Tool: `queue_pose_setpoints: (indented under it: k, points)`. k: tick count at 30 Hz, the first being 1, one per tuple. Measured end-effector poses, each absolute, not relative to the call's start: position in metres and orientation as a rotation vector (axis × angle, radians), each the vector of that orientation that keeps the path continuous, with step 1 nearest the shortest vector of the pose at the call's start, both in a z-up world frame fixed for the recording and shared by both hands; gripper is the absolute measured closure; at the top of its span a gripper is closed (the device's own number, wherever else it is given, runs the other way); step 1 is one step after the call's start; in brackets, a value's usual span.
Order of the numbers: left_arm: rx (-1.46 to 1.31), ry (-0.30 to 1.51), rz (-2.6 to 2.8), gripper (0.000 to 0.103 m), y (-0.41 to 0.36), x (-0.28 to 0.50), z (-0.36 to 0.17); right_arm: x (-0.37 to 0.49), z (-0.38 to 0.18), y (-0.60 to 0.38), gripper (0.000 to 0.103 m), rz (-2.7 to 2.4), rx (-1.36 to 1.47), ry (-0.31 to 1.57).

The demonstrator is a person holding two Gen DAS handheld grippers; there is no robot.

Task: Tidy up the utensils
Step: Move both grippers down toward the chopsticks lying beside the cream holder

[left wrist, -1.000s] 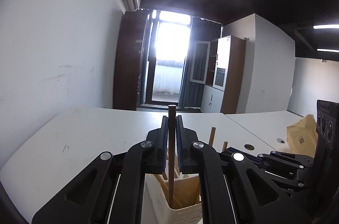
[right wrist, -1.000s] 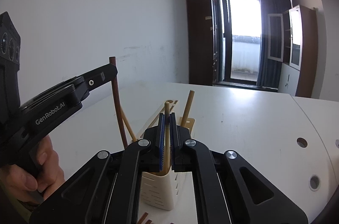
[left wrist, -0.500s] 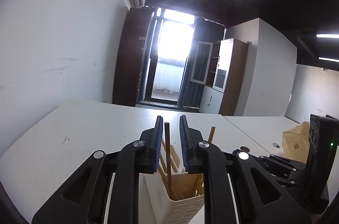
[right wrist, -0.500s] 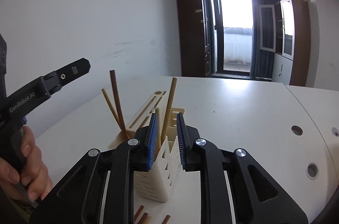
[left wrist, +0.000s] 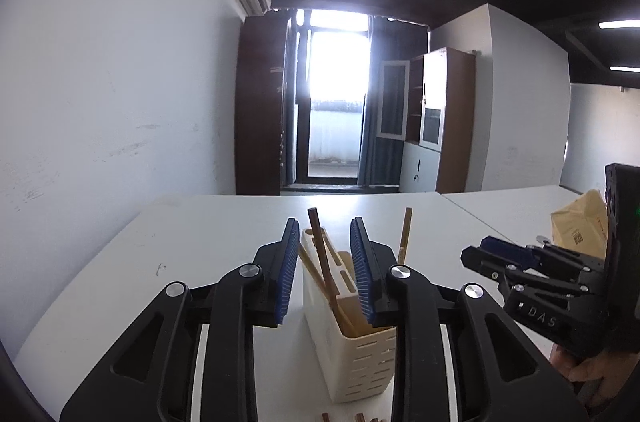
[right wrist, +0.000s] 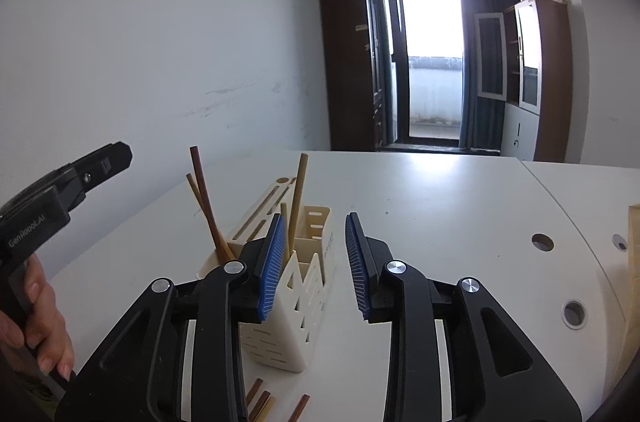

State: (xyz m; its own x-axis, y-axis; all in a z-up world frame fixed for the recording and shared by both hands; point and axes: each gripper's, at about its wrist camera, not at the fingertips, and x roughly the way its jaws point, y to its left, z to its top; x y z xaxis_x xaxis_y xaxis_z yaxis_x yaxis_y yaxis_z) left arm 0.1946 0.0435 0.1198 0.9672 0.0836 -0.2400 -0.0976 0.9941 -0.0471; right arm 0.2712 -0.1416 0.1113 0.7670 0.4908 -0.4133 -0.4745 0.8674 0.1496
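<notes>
A cream slotted utensil holder (left wrist: 360, 358) (right wrist: 280, 342) stands on the white table (left wrist: 200, 242). A dark brown chopstick (left wrist: 320, 254) (right wrist: 204, 198) and light wooden chopsticks (left wrist: 406, 234) (right wrist: 298, 198) stand in it, leaning freely. My left gripper (left wrist: 325, 262) is just behind the holder. Its jaws are opening, and the dark chopstick stands between the blue pads without touching them. My right gripper (right wrist: 316, 254) hovers over the holder's right side. Its jaws are opening too, with nothing pressed between them. A short light chopstick (right wrist: 285, 226) stands beside the right gripper's left pad.
Several loose chopsticks (right wrist: 260, 398) lie on the table in front of the holder. A brown paper package (left wrist: 580, 226) sits at the right. Cable holes (right wrist: 542, 242) dot the table's right side. A hand (right wrist: 40, 322) holds the left gripper's handle. A white wall runs along the left.
Both grippers were shut on a chopstick and have opened. The dark and the light chopstick were let go and now stand in the holder. The left gripper has drawn back a little.
</notes>
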Motion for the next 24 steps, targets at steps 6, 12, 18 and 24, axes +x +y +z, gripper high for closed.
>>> queue_pose_setpoints:
  k: [6,12,18,24]
  points:
    - [-0.039,0.289,0.106,0.069,0.045,0.186,0.114,0.263,0.113,-0.149,0.064,0.510,0.024,0.463]
    - [-0.055,0.325,0.092,0.064,0.050,0.172,0.103,0.247,0.110,-0.157,0.060,0.494,-0.009,0.469]
    - [-0.117,0.382,0.030,0.063,0.051,0.166,0.087,0.230,0.097,-0.164,0.050,0.493,-0.011,0.469]
    - [-0.097,0.413,0.023,0.060,0.045,0.166,0.072,0.223,0.076,-0.166,0.047,0.491,-0.035,0.504]
